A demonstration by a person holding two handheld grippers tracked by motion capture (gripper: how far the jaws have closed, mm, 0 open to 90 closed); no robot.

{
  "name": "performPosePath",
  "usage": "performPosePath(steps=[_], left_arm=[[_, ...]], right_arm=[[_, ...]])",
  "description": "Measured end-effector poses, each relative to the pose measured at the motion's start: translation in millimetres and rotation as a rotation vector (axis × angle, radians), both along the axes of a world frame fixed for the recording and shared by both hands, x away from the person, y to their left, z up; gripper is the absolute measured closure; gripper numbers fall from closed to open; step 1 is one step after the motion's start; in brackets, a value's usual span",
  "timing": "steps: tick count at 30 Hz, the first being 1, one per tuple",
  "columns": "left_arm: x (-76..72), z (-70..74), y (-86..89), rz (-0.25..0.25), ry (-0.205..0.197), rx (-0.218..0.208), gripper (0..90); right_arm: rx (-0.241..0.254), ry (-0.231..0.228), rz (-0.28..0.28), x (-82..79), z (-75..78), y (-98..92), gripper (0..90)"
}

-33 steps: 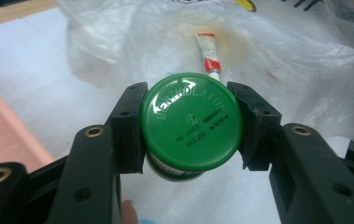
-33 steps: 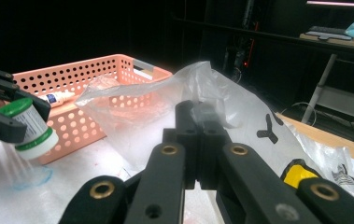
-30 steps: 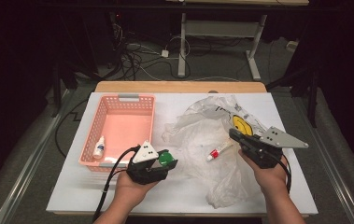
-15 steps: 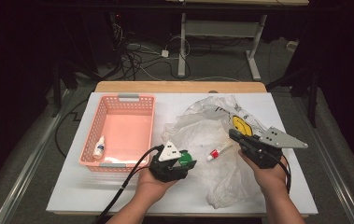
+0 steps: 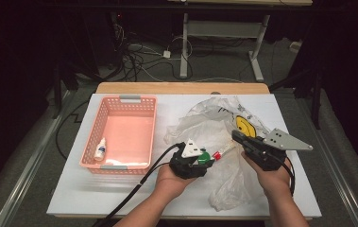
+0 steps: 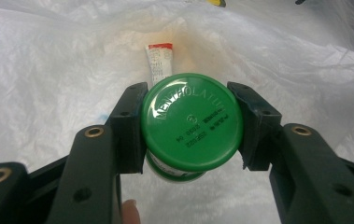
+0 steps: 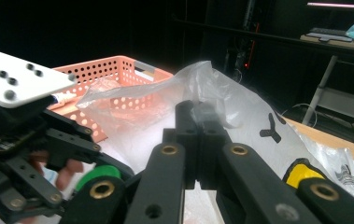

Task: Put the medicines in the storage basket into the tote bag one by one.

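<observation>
a dark room with cables on the floor lies behind a white tabletop point(image 5: 120, 198), where a pink basket point(image 5: 120, 100) sits at the left with a small dropper bottle point(image 5: 100, 149) inside and a crumpled clear plastic bag point(image 5: 200, 123) is spread at the right. the left gripper point(image 5: 204, 158) has its fingers point(image 6: 129, 126) clamped on a green-lidded jar point(image 6: 192, 122), one pad on each side of the lid. the jar hangs over the bag, just beside a small white tube point(image 6: 159, 59) with a red end that lies inside it. the jar's axis runs along the gripper's line of sight, lid facing the camera, base toward the bag. the right gripper point(image 7: 203, 122) has its fingers shut on a fold of the bag, lifting the edge into a peak. the bag's mouth seems to lie between the two grippers, and the left one, holding the jar, is nearer to it. judging from this, the jar goes base-first into the bag beside the tube.
</observation>
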State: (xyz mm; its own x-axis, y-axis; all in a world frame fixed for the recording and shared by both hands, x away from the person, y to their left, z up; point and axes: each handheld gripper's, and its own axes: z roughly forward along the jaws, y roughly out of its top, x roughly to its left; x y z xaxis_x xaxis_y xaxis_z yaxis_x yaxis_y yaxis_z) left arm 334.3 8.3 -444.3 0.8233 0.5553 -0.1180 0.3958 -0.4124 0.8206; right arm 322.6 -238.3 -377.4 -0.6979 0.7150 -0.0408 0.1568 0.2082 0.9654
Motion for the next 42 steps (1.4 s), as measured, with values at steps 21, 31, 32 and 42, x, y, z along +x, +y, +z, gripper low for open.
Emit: performPosePath(steps=[21, 31, 32, 42], left_arm=[[31.8, -16.6, -57.6, -0.033, -0.008, -0.017, 49.8], [41.2, -24.2, -73.8, -0.034, 0.002, -0.043, 49.8], [41.0, -24.6, -74.5, -0.038, 0.002, -0.042, 49.8], [41.4, -32.6, -78.5, -0.051, 0.037, -0.02, 49.7]], right_arm=[[0.027, -0.006, -0.005, -1.1, 4.4, -5.7, 90.0], [0.039, -0.003, -0.008, -0.6, 4.1, -8.0, 90.0], [0.039, -0.001, -0.008, -0.6, 4.0, -8.0, 90.0], [0.03, -0.002, -0.007, -0.3, 3.2, -7.3, 90.0]])
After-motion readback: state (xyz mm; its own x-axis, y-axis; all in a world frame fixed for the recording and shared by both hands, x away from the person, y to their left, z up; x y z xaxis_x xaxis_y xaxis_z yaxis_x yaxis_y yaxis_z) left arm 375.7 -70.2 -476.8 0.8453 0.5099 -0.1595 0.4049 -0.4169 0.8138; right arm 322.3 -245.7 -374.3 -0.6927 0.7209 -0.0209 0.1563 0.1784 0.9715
